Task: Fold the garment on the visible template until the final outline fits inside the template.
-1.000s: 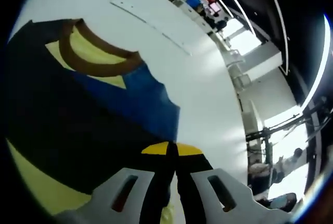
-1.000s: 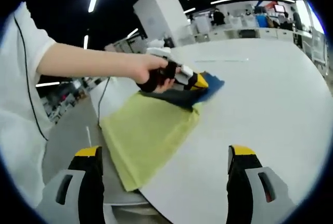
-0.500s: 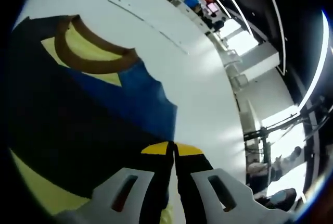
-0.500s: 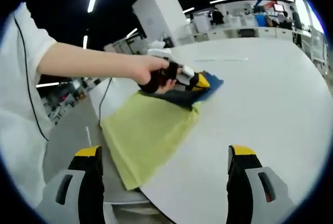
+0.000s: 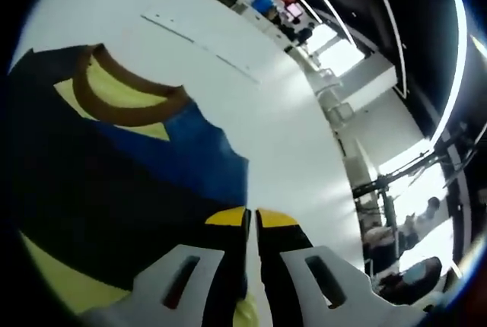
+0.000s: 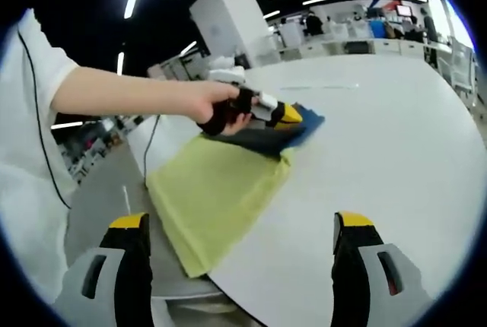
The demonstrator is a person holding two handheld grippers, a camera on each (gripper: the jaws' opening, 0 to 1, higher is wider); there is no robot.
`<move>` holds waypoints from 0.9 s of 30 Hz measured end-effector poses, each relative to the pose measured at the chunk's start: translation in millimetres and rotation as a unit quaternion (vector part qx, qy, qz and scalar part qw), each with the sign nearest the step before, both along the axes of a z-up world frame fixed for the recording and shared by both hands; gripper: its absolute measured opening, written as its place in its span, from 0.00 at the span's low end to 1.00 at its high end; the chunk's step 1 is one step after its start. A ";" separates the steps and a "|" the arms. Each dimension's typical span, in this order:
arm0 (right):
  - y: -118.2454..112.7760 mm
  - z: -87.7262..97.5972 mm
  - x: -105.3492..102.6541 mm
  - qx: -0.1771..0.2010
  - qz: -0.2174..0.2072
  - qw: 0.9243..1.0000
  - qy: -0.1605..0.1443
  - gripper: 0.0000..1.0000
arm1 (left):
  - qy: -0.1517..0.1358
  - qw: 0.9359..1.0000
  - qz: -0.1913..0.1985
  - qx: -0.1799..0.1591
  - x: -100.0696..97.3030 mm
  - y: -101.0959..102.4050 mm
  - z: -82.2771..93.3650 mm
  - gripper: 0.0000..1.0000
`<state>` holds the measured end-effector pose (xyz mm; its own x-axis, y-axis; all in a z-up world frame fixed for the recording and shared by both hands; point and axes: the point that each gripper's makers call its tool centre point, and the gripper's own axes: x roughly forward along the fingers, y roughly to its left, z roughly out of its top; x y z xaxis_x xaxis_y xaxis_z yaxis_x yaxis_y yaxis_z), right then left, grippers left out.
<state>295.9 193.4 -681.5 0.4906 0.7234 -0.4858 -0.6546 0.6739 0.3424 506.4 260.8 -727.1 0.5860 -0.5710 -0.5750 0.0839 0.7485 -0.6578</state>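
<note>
A dark navy and blue garment (image 5: 91, 182) with a brown collar (image 5: 114, 110) lies on a yellow-green template (image 5: 53, 281) on the white table (image 5: 251, 76). My left gripper (image 5: 251, 217) is shut on the garment's edge, dark cloth running between its jaws. In the right gripper view the template (image 6: 217, 190) lies flat at the table's near left edge, with the bunched garment (image 6: 262, 141) at its far end. There a hand holds the left gripper (image 6: 293, 118) down on the cloth. My right gripper (image 6: 242, 224) stands wide open above the table's (image 6: 380, 129) front edge, holding nothing.
A person's bare arm (image 6: 129, 91) and white sleeve (image 6: 30, 152) reach in from the left. A thin strip (image 5: 198, 42) lies on the table beyond the garment. The round table edge (image 6: 228, 289) runs close to my right jaws. White cabinets (image 6: 228, 23) stand behind.
The left gripper view has tilted slightly, so the garment sits a bit lower left in it. The left gripper stays shut on the cloth and the right gripper stays open.
</note>
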 end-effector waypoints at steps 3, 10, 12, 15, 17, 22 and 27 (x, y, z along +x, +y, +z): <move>-0.7 1.4 0.3 -0.006 -0.001 1.000 0.000 1.00 | -0.007 1.000 -0.011 0.009 -3.5 3.5 3.2 0.04; -0.1 8.1 5.4 -0.009 -0.007 1.000 -0.006 1.00 | -0.030 0.998 -0.037 0.032 -11.6 13.9 8.7 0.11; 1.6 9.0 5.8 -0.010 -0.007 1.000 -0.007 1.00 | -0.035 0.998 -0.045 0.034 -15.8 16.4 11.5 0.13; 5.2 9.9 5.8 -0.009 -0.007 1.000 -0.007 1.00 | -0.045 0.996 -0.059 0.040 -20.5 20.5 14.8 0.18; 9.1 9.8 4.8 -0.012 -0.004 1.000 -0.007 1.00 | -0.051 0.996 -0.065 0.045 -23.0 23.6 16.1 0.22; 17.2 10.5 2.3 -0.012 -0.003 1.000 -0.005 1.00 | -0.066 0.991 -0.088 0.070 -31.0 39.5 18.7 0.29; 23.5 9.7 0.5 -0.011 -0.010 1.000 -0.001 1.00 | -0.068 0.990 -0.097 0.079 -40.5 59.0 21.6 0.33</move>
<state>296.4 216.9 -671.8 0.5049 0.7032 -0.5006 -0.6419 0.6936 0.3269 465.9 319.8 -705.5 0.5531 -0.5896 -0.5886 0.3156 0.8021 -0.5070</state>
